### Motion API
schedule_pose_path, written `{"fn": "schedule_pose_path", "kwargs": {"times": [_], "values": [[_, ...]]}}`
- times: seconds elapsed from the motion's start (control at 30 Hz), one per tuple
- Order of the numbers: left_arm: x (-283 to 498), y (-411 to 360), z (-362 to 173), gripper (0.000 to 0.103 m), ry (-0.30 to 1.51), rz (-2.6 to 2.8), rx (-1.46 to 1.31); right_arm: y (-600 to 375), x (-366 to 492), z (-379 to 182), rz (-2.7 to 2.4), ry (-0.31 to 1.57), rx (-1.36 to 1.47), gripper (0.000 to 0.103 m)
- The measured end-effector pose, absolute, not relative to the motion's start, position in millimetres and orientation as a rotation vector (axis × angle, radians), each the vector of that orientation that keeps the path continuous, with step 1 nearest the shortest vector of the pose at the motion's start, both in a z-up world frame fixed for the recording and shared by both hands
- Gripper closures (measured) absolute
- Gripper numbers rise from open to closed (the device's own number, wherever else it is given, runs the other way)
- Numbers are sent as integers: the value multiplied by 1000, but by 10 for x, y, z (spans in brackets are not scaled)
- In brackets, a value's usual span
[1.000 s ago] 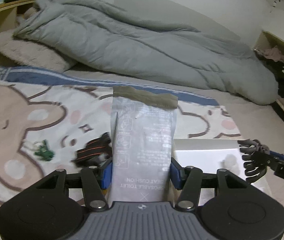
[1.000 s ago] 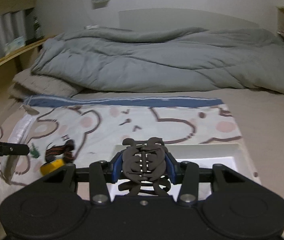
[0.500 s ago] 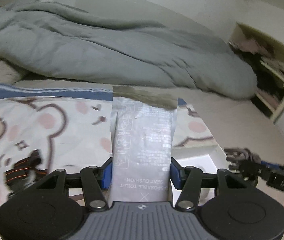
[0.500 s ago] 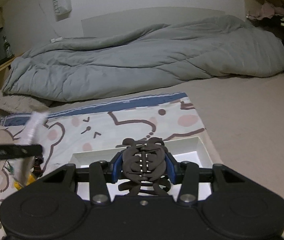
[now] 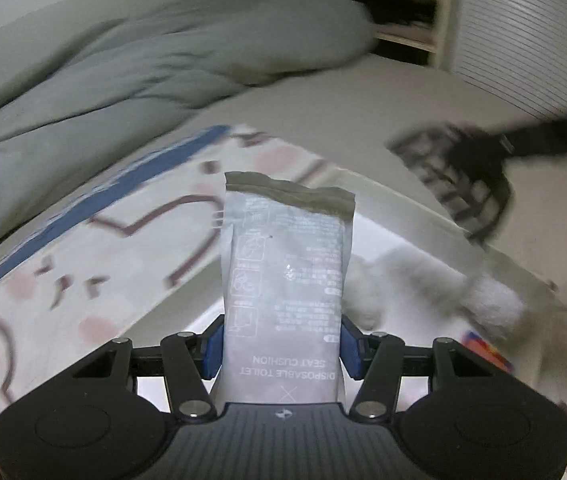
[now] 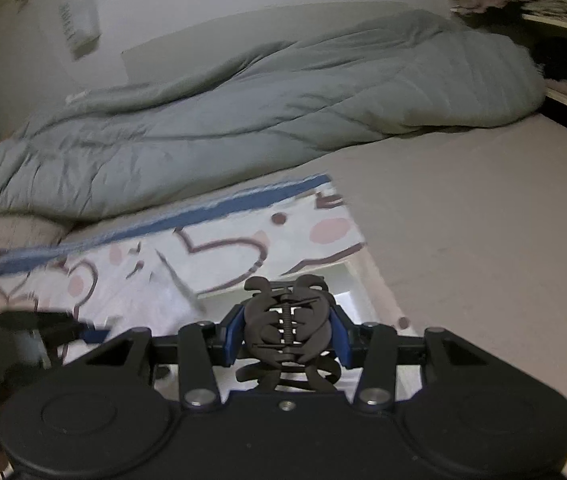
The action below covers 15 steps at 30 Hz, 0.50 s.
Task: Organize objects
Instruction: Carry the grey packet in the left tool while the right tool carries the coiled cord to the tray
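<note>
My left gripper [image 5: 281, 350] is shut on a silver packet [image 5: 285, 280] printed "disposable toilet seat cushion", standing upright between its blue pads over the white tray [image 5: 399, 216]. A fluffy white item [image 5: 491, 300] lies in that tray. My right gripper [image 6: 286, 338] is shut on a dark brown hair claw clip [image 6: 286, 332], above the tray's far corner [image 6: 357, 280]. In the left wrist view the clip [image 5: 455, 176] and the right gripper show blurred at upper right. In the right wrist view the left gripper's finger [image 6: 51, 322] and the packet edge-on [image 6: 181, 284] appear at left.
The tray sits on a cartoon-bear blanket [image 6: 211, 248] with a blue stripe, spread over a beige bed. A crumpled grey duvet [image 6: 263, 116] lies along the far side. Open shelves [image 6: 555, 20] stand at the right. A red and blue item [image 5: 487, 350] shows at the tray's right.
The left gripper swung right and down with the packet and rolled, from over the blanket to over the tray. The right gripper shifted right and tilted, still on the clip.
</note>
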<state>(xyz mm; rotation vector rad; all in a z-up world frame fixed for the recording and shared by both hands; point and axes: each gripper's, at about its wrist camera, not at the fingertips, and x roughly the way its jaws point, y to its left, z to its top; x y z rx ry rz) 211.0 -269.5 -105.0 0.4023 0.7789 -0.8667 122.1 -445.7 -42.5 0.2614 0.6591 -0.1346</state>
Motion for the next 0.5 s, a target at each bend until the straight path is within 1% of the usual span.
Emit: {"fn": "schedule_pose_path", "kwargs": {"times": [0.17, 0.27, 0.5], "values": [[1959, -2976, -1094, 47, 777, -1056, 480, -4668, 1129, -322, -210, 593, 331, 57], [1880, -3189, -1176, 47, 800, -1170, 541, -4741, 1060, -258, -254, 557, 324, 57], [1861, -3582, -1469, 47, 965, -1324, 541, -4876, 980, -228, -265, 532, 355, 57]]}}
